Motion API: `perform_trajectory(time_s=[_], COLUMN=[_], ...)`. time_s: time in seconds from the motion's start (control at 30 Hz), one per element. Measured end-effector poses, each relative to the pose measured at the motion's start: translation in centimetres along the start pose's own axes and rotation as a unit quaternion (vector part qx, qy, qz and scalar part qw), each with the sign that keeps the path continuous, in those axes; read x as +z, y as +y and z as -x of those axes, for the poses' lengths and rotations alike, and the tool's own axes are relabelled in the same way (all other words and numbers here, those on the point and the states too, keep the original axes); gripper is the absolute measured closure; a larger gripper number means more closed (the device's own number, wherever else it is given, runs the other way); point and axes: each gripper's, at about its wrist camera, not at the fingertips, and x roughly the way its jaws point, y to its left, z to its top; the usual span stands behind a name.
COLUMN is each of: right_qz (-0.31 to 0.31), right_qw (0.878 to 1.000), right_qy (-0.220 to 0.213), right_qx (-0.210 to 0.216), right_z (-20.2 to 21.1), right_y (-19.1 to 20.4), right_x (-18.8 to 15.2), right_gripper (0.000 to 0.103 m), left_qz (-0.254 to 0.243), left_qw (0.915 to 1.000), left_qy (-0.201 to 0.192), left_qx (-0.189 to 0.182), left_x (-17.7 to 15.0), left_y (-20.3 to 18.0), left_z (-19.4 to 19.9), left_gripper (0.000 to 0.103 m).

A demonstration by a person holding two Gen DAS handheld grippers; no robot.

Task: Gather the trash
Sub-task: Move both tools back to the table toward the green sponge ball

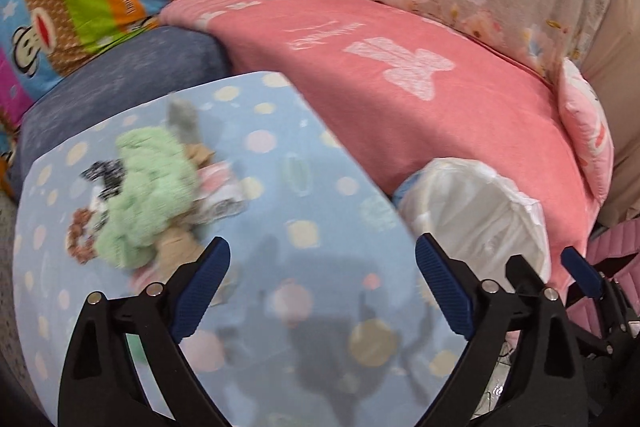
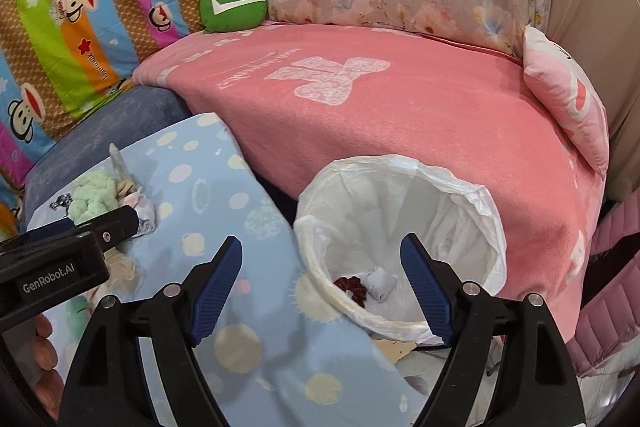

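Both the left gripper (image 1: 322,287) and right gripper (image 2: 322,287) gape empty, the right over the white-lined bin (image 2: 472,195), trash pile (image 1: 152,203) lying far left on the dotted sheet (image 1: 320,187).

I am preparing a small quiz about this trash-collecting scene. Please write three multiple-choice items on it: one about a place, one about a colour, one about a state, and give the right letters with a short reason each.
1. Where does the pile of trash lie?
A. on the blue dotted cloth
B. on the pink blanket
C. inside the bin

2. What colour is the fluffy piece in the pile?
A. red
B. light green
C. black

3. In what state is the right gripper?
A. shut on a sock
B. shut on nothing
C. open, holding nothing

Answers:
1 A: the pile rests on the blue dotted cloth, apart from the lined bin.
2 B: the fluffy piece is pale green.
3 C: its fingers stand wide apart over the bin, with nothing between them.
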Motion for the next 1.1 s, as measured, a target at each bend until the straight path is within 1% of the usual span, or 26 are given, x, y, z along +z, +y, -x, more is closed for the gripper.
perform_trajectory(time_s=[0.2, 0.3, 0.37, 0.5, 0.6, 0.67, 0.83, 0.9, 0.93, 0.97, 1.0, 1.1], right_qz=[0.038, 0.055, 0.067, 0.085, 0.095, 0.101, 0.107, 0.104, 0.103, 0.102, 0.102, 0.104], right_qw=[0.999, 0.997, 0.995, 0.992, 0.99, 0.989, 0.987, 0.987, 0.986, 0.986, 0.986, 0.984], right_qy=[0.006, 0.011, 0.017, 0.03, 0.038, 0.044, 0.056, 0.064, 0.067, 0.071, 0.074, 0.08], right_qx=[0.034, 0.056, 0.066, 0.089, 0.096, 0.099, 0.102, 0.107, 0.108, 0.11, 0.111, 0.118], right_z=[0.2, 0.0, -0.5, -1.5, -2.3, -2.9, -4.2, -4.8, -5.0, -5.2, -5.5, -6.1], right_y=[5.4, 8.2, 10.0, 13.3, 15.1, 16.3, 18.0, 18.4, 18.6, 18.8, 19.1, 19.8], right_x=[-1.0, -1.6, -2.1, -3.0, -3.6, -4.0, -4.7, -4.9, -4.9, -5.0, -5.0, -5.0], right_gripper=[0.025, 0.025, 0.025, 0.025, 0.025, 0.025, 0.025, 0.025, 0.025, 0.025, 0.025, 0.025], left_qz=[0.036, 0.058, 0.078, 0.128, 0.154, 0.164, 0.2, 0.207, 0.204, 0.195, 0.188, 0.186], left_qw=[0.9979, 0.9952, 0.9929, 0.9856, 0.9805, 0.9781, 0.9709, 0.9697, 0.971, 0.9728, 0.9739, 0.9738], left_qy=[0.016, 0.034, 0.049, 0.089, 0.109, 0.118, 0.132, 0.129, 0.125, 0.125, 0.126, 0.131], left_qx=[0.053, 0.071, 0.075, 0.065, 0.057, 0.049, 0.009, 0.005, 0.001, -0.001, -0.004, -0.015], left_x=[-2.3, -4.0, -5.0, -7.5, -9.0, -9.6, -10.5, -10.5, -10.4, -10.3, -10.3, -10.2], left_y=[6.7, 10.2, 12.2, 16.2, 18.1, 18.8, 20.2, 20.4, 20.4, 20.4, 20.4, 20.8], left_z=[0.1, -0.6, -1.3, -2.8, -3.9, -4.5, -5.8, -6.0, -5.9, -5.8, -5.8, -5.5], left_gripper=[0.011, 0.01, 0.01, 0.01, 0.01, 0.01, 0.011, 0.015, 0.021, 0.034, 0.042, 0.048])
